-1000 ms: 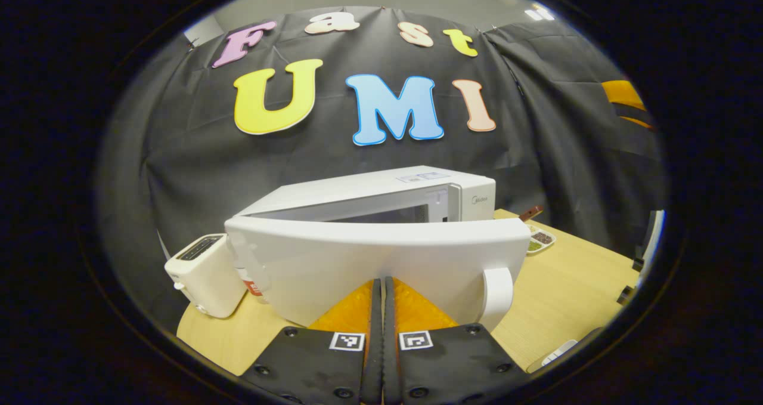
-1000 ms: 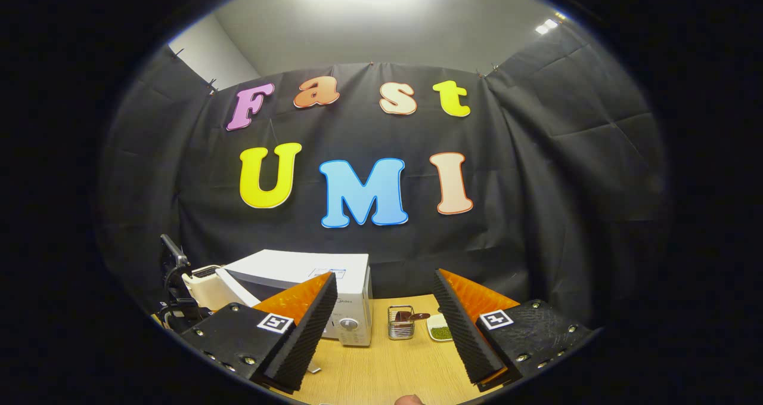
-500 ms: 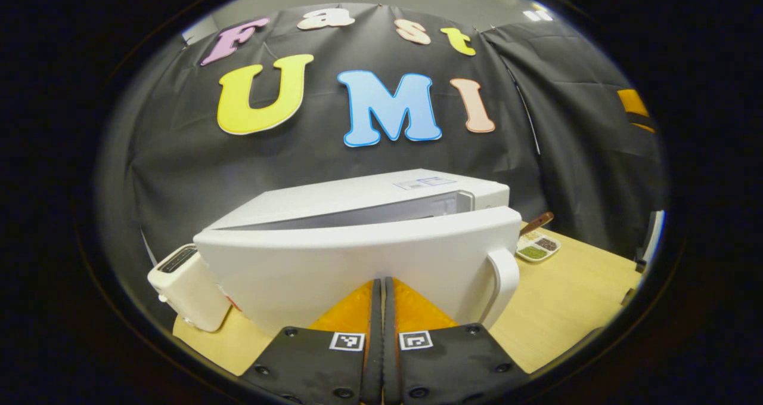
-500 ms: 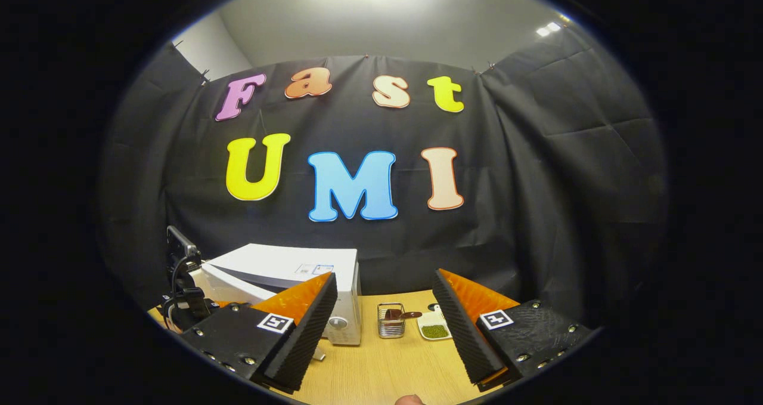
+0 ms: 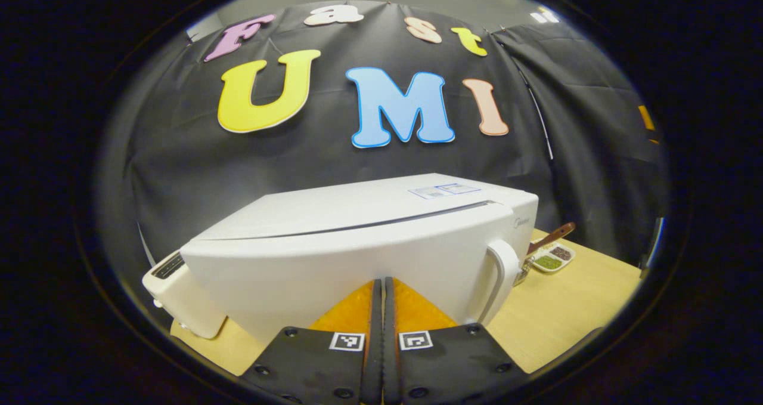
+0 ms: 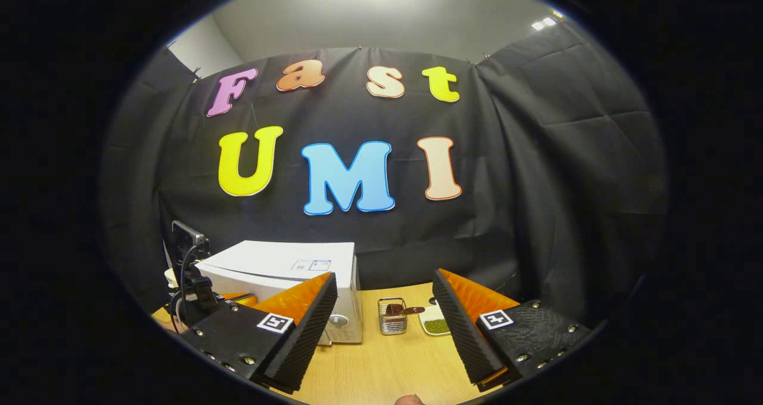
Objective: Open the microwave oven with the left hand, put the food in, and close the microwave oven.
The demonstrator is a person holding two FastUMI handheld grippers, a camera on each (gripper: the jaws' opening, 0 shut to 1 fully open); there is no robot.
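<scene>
- A pale wood-grain table [image 6: 381,366] stands before a wall of creased black cloth, under a plain grey ceiling with a bright lamp.
- In the left gripper view, the left gripper [image 5: 381,291] has its fingers pressed together with nothing between them, tips against the smooth white microwave door [image 5: 334,262].
- The microwave [image 5: 357,205] is a boxy, glossy white shell; its door looks almost flush, with a curved handle [image 5: 499,277] at the right edge.
- A white toaster [image 5: 179,294] sits just beside it.
- In the right gripper view, the right gripper [image 6: 384,309] hangs spread wide and empty above the table.
- Farther off are a wire basket [image 6: 393,318] and a small dish [image 6: 435,324].
</scene>
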